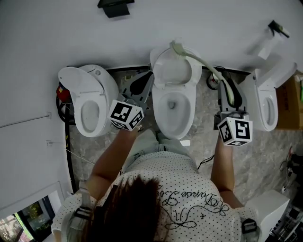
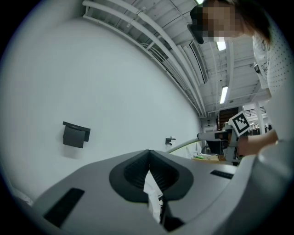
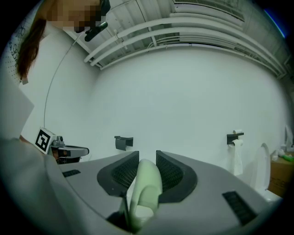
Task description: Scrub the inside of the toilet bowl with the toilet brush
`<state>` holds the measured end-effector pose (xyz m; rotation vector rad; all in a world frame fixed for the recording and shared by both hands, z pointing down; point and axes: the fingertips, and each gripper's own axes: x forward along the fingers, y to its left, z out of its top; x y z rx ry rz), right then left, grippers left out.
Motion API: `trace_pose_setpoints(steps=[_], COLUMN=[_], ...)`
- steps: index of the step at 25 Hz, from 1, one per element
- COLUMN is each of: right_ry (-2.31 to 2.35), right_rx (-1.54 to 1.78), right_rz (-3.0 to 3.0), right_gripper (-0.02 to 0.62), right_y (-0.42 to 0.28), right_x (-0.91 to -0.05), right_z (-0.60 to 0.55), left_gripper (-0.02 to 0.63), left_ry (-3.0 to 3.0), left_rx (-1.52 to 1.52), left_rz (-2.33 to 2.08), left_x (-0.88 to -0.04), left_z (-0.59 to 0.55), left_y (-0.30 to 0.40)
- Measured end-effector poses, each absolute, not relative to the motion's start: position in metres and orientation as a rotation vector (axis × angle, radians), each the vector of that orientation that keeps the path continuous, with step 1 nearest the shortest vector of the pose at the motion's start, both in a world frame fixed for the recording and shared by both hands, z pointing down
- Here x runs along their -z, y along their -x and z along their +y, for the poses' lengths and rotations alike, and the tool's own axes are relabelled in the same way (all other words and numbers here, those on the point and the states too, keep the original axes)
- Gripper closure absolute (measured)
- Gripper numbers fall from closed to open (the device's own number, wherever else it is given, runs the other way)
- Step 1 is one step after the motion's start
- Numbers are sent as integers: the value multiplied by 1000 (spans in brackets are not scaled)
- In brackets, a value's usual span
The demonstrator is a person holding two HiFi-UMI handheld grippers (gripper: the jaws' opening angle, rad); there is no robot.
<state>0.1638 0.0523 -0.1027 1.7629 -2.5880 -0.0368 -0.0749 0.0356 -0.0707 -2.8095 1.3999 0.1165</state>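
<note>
The middle toilet (image 1: pixel 173 101) stands with its lid up and its bowl open. My right gripper (image 1: pixel 230 94) is to the right of it, shut on the pale green handle of the toilet brush (image 1: pixel 201 60). The handle arcs up and left to a brush head over the top of the lid. In the right gripper view the handle (image 3: pixel 146 183) fills the gap of the right gripper (image 3: pixel 147 158). My left gripper (image 1: pixel 144 80) hangs by the bowl's left side; in its own view the left gripper (image 2: pixel 148 156) has its jaws meeting at the tips, holding nothing.
A second toilet (image 1: pixel 90 104) stands to the left and a third (image 1: pixel 265 104) to the right. On the wall are a black box (image 1: pixel 115 7) and a paper roll holder (image 1: pixel 272 35). A cardboard box (image 1: pixel 289 104) sits far right.
</note>
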Motion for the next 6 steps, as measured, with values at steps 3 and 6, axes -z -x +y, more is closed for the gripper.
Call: trace_pose_setpoints(steps=[3,6], right_ry=[-1777,-1791], right_rx=[39,46], right_rz=[-2580,-2580], right_gripper=[469,469], right_y=[-162,-161], right_x=[104,104], right_z=[51,47], left_gripper=[603,603], left_ry=[2816,2817], left_rx=[-116,-113], left_rz=[1385,1372], left_x=[71,71], left_z=[32,26], left_y=[77,78])
